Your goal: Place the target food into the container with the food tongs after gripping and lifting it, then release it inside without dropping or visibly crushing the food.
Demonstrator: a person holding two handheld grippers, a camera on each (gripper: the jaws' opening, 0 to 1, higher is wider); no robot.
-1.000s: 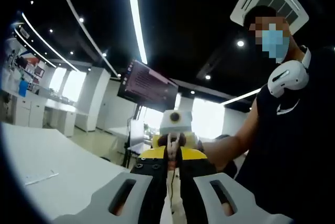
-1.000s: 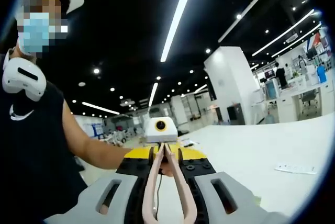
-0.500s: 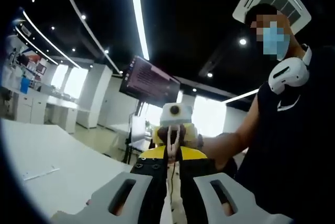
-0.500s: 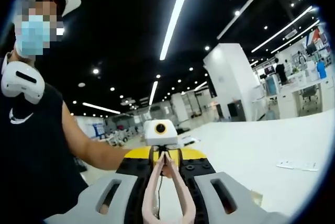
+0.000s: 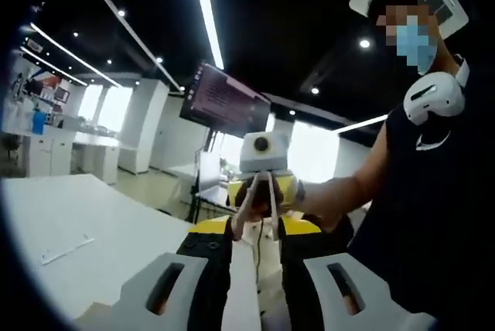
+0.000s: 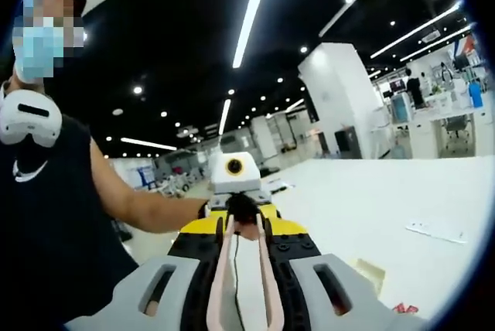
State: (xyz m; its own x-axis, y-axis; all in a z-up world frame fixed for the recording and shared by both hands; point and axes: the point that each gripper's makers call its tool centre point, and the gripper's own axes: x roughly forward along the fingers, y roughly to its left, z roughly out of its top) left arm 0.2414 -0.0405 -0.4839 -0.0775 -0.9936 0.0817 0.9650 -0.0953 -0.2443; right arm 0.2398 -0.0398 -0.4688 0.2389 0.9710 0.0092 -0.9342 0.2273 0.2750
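The person, in a black sleeveless top (image 6: 54, 223) with white headphones (image 5: 435, 97) round the neck, holds both tools up above the white table (image 5: 93, 223), pointed at each other nose to nose.

The food tongs (image 6: 240, 269) lie between the jaws of the right gripper (image 6: 241, 263). Their two pale arms run forward from between the jaws, a little apart low down and drawing together at the tips. The grey jaws stand close on either side and carry the tongs in the air, clamped on them. Just ahead of the tong tips sits a small dark lump (image 6: 242, 209), right against the front of the other tool. I can't make out whether it is food or part of the hand there.

From the left gripper (image 5: 255, 263), a pale shape sits between its jaws and the tong arms show as a narrow inverted V straight ahead. Whether these jaws are pressing on anything, I cannot tell.

Out beyond the right gripper's jaws, to the right, a paper strip (image 6: 435, 231) lies flat on the table, with a small beige square (image 6: 370, 273) nearer. A dark monitor (image 5: 227, 100) hangs above and ahead of the left jaws, under long ceiling light strips (image 5: 205, 14).
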